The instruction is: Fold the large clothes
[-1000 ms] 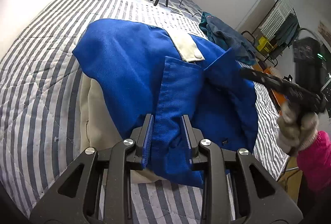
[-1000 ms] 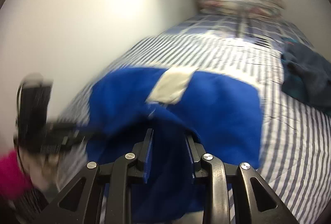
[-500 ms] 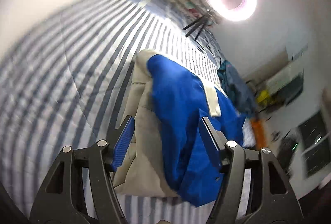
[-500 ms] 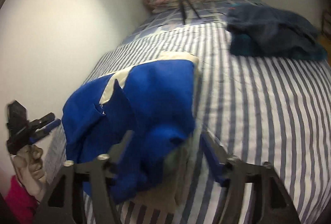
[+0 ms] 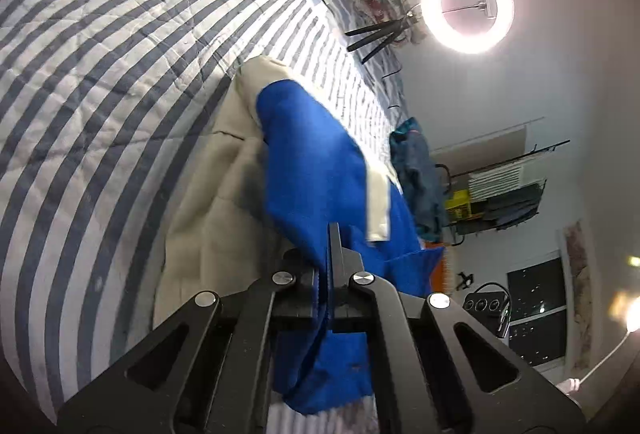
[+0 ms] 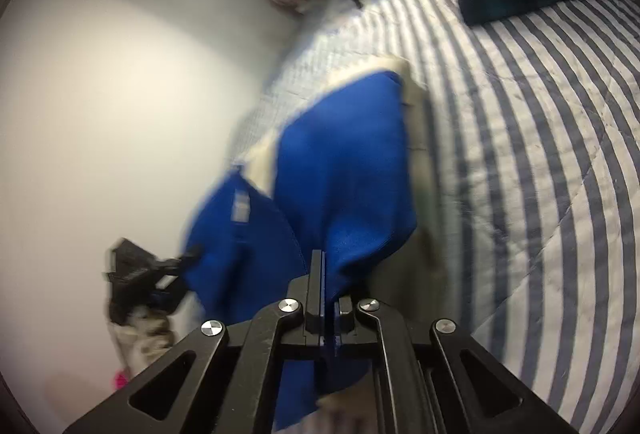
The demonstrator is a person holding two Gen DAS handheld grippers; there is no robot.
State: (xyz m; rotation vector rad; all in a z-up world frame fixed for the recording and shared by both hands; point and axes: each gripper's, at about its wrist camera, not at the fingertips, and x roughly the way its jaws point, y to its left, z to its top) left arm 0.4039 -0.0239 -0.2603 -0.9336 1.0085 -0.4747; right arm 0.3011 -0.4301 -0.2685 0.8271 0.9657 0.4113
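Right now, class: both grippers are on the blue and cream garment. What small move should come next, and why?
Probably lift both together: the left gripper and right gripper have just closed on edges of the blue and cream garment, which lies bunched on the striped quilt.

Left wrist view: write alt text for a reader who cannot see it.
The left gripper is shut on an edge of a blue and beige garment lying on a blue-and-white striped quilt. A lit ring light glows beyond.
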